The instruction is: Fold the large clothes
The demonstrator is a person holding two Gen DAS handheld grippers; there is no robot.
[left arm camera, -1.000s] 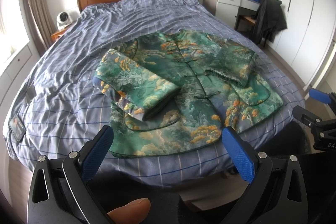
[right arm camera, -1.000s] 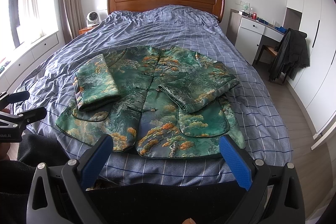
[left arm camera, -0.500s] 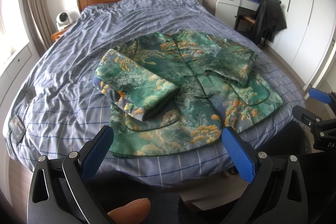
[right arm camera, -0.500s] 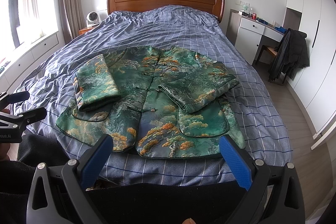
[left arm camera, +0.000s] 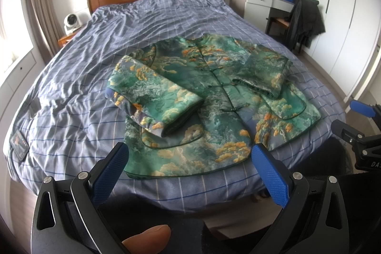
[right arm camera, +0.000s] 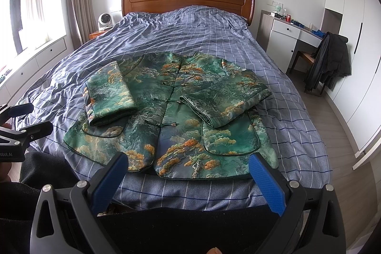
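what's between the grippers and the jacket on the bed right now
Nothing visible. The jacket lies flat on the bed with both sleeves folded in. The left gripper and right gripper hang open just short of its hem, with only bare bedding between.

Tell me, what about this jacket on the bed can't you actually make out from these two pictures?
- Jacket back: both views, it lies face up on the bed.
- Pocket beneath the folded left sleeve: both views, sleeve partly covers it.
- Hem corner: right wrist view, right gripper fingers overlap it.
- Desk items: both views, too small.
- Dark device at the bed edge: left wrist view, blurred.
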